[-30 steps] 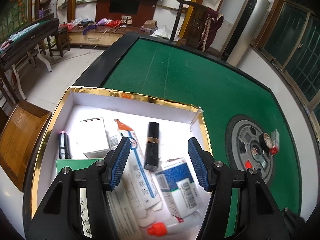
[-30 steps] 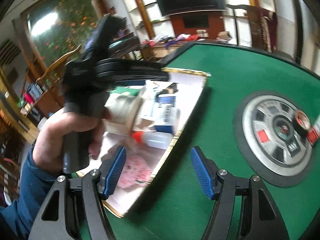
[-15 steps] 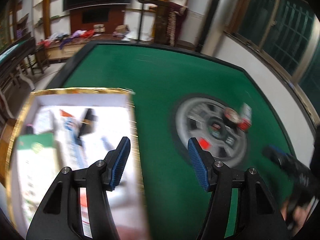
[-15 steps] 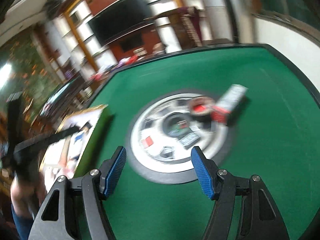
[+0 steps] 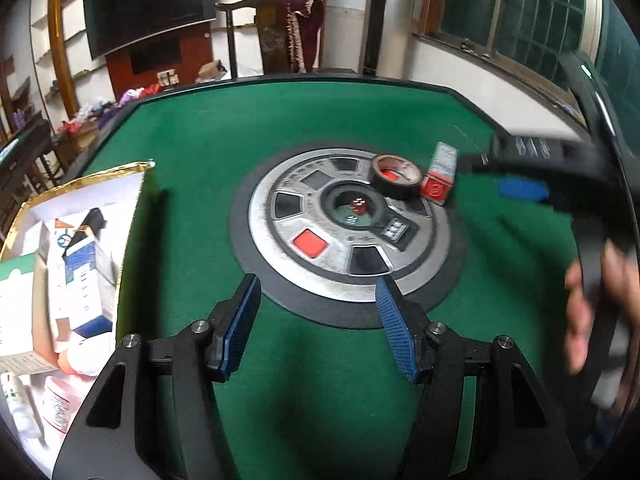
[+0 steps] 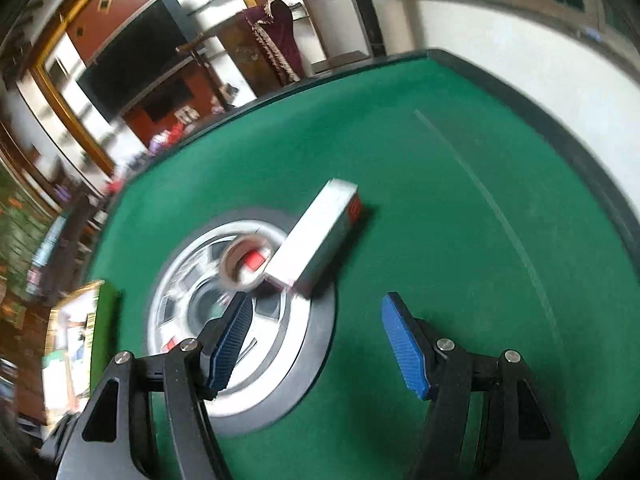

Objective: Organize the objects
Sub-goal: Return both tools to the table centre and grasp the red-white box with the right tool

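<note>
A red and silver box (image 5: 440, 176) and a roll of black tape (image 5: 396, 176) lie on the far right of the round metal hub (image 5: 320, 264) in the green table. My left gripper (image 5: 318, 326) is open and empty over the hub's near edge. My right gripper (image 6: 318, 342) is open and empty, close in front of the box (image 6: 320, 244) and tape (image 6: 244, 264); it also shows blurred in the left wrist view (image 5: 524, 190). A gold-rimmed white box (image 5: 92, 172) with several packets and bottles sits at the left.
The green felt table (image 5: 280, 120) has a dark raised rim. A small dice window (image 5: 356, 210) sits at the hub's centre. A chair, TV and shelves stand beyond the far edge. The white box shows in the right wrist view (image 6: 96, 292).
Both grippers have swung right, away from the white box and toward the hub. The right gripper has closed in on the red box and tape. Both stayed open.
</note>
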Motion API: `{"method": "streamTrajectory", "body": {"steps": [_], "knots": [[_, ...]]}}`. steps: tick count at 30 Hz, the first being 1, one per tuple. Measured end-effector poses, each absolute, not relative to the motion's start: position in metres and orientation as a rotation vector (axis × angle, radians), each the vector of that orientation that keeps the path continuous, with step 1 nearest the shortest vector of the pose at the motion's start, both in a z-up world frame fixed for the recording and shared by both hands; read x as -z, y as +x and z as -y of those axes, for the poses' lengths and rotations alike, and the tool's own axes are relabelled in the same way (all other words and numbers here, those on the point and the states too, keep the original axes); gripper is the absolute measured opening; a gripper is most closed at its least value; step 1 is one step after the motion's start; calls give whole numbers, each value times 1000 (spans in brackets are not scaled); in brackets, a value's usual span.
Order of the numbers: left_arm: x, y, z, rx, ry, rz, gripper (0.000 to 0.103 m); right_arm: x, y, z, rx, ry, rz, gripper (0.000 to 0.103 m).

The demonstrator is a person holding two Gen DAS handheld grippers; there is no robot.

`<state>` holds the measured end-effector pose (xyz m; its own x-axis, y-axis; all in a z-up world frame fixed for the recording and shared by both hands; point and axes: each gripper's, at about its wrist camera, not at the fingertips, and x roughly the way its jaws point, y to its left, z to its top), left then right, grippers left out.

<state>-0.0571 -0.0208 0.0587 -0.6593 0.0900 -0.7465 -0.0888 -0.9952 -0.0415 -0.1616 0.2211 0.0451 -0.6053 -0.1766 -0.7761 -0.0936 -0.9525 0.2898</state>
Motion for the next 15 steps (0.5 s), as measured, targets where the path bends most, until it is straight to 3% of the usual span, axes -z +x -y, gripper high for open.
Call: {"method": "streamTrajectory", "body": {"steps": [4, 13, 15], "knots": [[-54, -59, 35, -2778, -1279, 42, 60, -44, -196, -220, 2718, 1450, 535, 68], [-56, -57, 43, -2772, -1283, 100, 60, -32, -232, -198, 2791, 1608, 361, 67], [-55, -57, 42, -2769, -1286, 92, 60, -28, -233, -198, 2778, 1628, 346, 61]]}}
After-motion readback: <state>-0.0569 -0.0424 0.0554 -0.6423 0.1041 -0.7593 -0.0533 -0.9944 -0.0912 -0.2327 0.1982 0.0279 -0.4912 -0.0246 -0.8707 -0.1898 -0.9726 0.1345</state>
